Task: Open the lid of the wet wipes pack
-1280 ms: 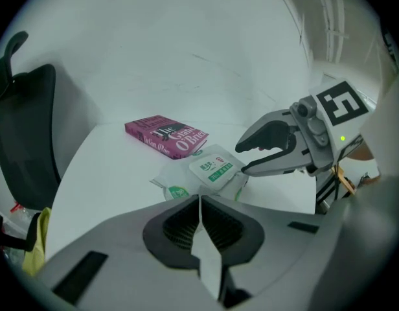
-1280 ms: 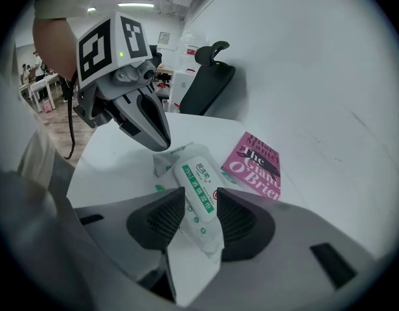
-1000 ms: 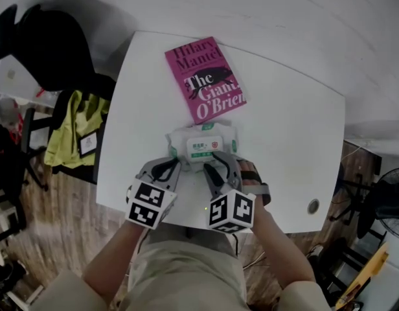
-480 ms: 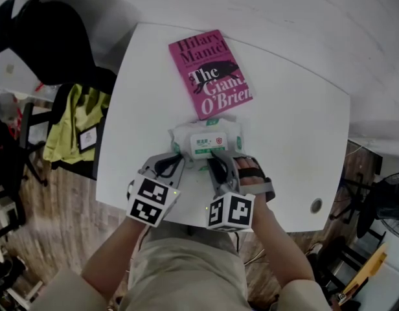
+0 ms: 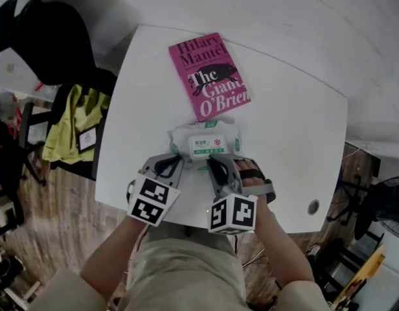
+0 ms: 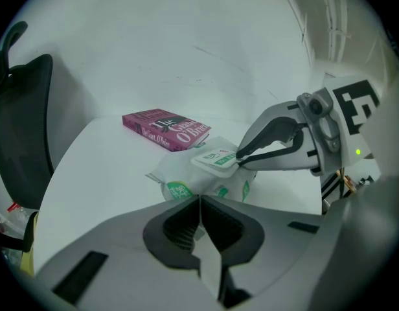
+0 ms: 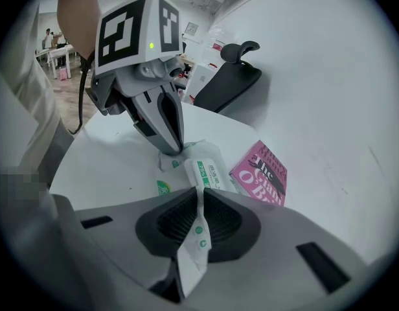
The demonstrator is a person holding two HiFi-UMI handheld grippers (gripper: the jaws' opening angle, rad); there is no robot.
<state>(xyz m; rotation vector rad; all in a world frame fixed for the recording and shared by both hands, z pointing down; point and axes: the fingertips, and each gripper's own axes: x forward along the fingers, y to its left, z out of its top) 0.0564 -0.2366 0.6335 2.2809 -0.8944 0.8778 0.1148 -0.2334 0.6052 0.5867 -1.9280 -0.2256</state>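
Pack (image 5: 186,135) lies flat on worktop (image 5: 284,128), just beside book (image 5: 209,75), on the person's side of it. Lid (image 6: 216,159) faces up, not lifted as far as I can see.

L claw (image 6: 199,201): jaws together, pinching pack's left end seam = anchor grip.
R claw (image 7: 201,194): jaws have just been closing, now narrow, nipped on a thin white flap (image 7: 194,235) at lid's near edge. Can't tell if flap is lid's pull tab or just pack film.

Step in hand (my reading): bite made, lift/peel comes next.

How to do it well:
- Check the bite first. If only film is caught, lid won't come and pack just puckers. Then re-bite on the tab.
- L acts as counter-hold, pressing down & slightly outward. Pack is soft & light; w/o anchor it prob. rises w/ the lid.
- R pulls up & over toward book in an arc, assuming hinge is at far edge. Not straight up.
- Slow start: thin flap may slip from pads or tear.
- Stop once lid stands open; don't drag pack into book.
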